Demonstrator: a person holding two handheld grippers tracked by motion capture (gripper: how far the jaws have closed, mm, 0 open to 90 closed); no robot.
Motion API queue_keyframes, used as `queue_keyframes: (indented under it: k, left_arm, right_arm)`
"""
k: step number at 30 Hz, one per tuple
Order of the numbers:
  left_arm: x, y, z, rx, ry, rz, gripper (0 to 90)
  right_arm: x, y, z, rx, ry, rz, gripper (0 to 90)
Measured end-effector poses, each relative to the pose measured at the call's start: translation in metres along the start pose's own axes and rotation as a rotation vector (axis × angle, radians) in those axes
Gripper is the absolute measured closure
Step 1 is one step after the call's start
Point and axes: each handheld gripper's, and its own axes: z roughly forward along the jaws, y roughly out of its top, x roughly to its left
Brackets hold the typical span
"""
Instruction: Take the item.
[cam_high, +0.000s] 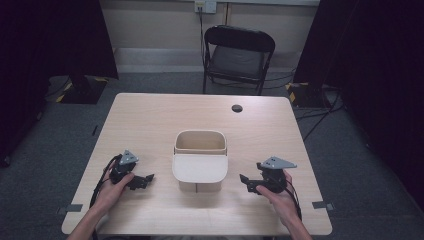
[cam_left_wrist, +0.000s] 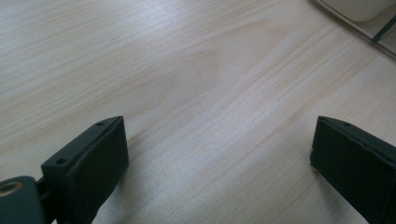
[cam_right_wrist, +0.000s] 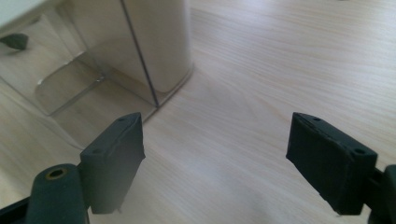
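A cream plastic bin (cam_high: 200, 160) with an open top and a slanted front panel stands at the middle of the wooden table (cam_high: 150, 115). My left gripper (cam_high: 146, 179) rests low over the table to the bin's left, pointing right toward it. Its jaws are open with bare wood between them (cam_left_wrist: 215, 158). My right gripper (cam_high: 245, 181) is held to the bin's right, pointing left at it. In the right gripper view its jaws (cam_right_wrist: 215, 158) stand wide apart and empty, with the bin (cam_right_wrist: 159, 42) and its clear base (cam_right_wrist: 84, 98) just ahead.
A black folding chair (cam_high: 239, 55) stands beyond the far edge of the table. A dark cable hole (cam_high: 237, 108) sits near the far edge. Grey tape marks (cam_high: 322, 205) lie at the near corners. Dark curtains hang on both sides.
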Motion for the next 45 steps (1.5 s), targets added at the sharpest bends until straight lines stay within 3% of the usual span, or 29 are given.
queue_keyframes:
  k: [17,28,38,45]
  left_arm:
    - [0.000,0.000,0.000,0.001,0.000,0.001,3.7]
    - [0.000,0.000,0.000,0.001,0.000,0.001,3.6]
    - [0.000,0.000,0.000,0.001,0.000,0.001,3.7]
    - [0.000,0.000,0.000,0.001,0.000,0.001,3.7]
  right_arm:
    - [0.035,0.012,-0.001,-0.037,0.136,-0.064,20.2]
    - [0.050,0.015,0.007,-0.029,0.195,-0.081,25.0]
    - [0.055,0.016,0.009,-0.044,0.217,-0.084,25.2]
    - [0.057,0.018,0.012,-0.043,0.234,-0.088,32.2]
